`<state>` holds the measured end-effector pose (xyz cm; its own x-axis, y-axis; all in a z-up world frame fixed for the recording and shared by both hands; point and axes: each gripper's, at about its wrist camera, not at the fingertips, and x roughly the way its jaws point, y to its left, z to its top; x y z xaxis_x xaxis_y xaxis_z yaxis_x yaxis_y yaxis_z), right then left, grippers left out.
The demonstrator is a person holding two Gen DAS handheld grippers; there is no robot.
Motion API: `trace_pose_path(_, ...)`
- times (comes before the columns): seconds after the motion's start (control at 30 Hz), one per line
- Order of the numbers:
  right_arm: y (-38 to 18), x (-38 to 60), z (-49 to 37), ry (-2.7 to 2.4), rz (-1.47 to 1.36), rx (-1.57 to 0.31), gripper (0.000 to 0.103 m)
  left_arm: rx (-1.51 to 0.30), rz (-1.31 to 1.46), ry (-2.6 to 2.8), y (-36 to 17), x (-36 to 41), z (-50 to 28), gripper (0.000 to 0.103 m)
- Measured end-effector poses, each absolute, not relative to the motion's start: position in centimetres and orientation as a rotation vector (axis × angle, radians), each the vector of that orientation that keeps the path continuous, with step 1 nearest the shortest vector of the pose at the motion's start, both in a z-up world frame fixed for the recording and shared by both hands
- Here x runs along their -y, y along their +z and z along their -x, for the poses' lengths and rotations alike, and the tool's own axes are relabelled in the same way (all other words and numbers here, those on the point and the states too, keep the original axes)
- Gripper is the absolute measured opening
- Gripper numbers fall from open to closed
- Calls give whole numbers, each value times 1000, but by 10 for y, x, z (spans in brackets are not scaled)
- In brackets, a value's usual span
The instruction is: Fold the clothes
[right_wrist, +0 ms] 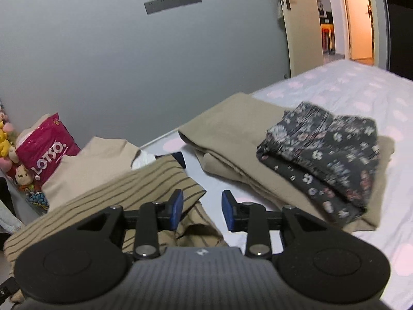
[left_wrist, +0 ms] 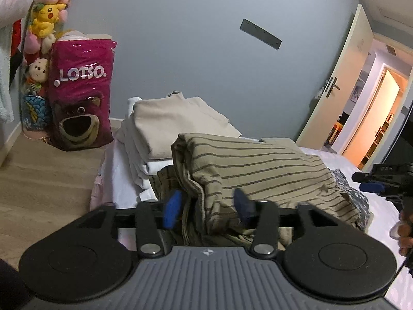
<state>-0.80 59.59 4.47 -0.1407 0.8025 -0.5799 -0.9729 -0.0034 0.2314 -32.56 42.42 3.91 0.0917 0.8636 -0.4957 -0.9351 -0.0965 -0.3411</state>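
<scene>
Clearly soft and light, the striped shirt (left_wrist: 258, 170) at frame centre should be pinched along its hem; left gripper (left_wrist: 207, 208) and right gripper (right_wrist: 202, 210) both gape, holding nothing.

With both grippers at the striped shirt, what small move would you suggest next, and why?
Probably close the left gripper on the bunched edge of the striped shirt. Its fingers stand open with that crumpled edge between them, while the right gripper is open at the shirt's corner, gripping nothing. The shirt lies rumpled, partly on the cream stack, so it seems to need lifting.
</scene>
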Motion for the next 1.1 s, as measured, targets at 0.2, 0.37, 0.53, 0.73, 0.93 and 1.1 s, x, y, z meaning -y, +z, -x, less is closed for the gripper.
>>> trace_pose_path(0.2, 84, -552, 19, 1619, 365, -635, 36, -162, 683, 1459, 68, -399, 322, 55)
trace_pose_path(0.37, 112, -513, 38, 1683, 404, -608, 43, -223, 685, 1384, 94, -372, 320, 59)
trace_pose_path(0.53, 128, -474, 61, 1735, 460, -581, 51, -265, 680, 1312, 111, -348, 319, 66)
trace_pose_path(0.73, 138, -426, 89, 1776, 538, -530, 55, -322, 693, 1291, 112, -328, 324, 72)
trace_pose_path(0.93, 131, -381, 104, 1776, 579, -527, 58, -375, 702, 1265, 105, -311, 328, 73)
trace_pose_path(1.1, 114, -343, 112, 1751, 602, -499, 61, -422, 697, 1248, 98, -302, 324, 73)
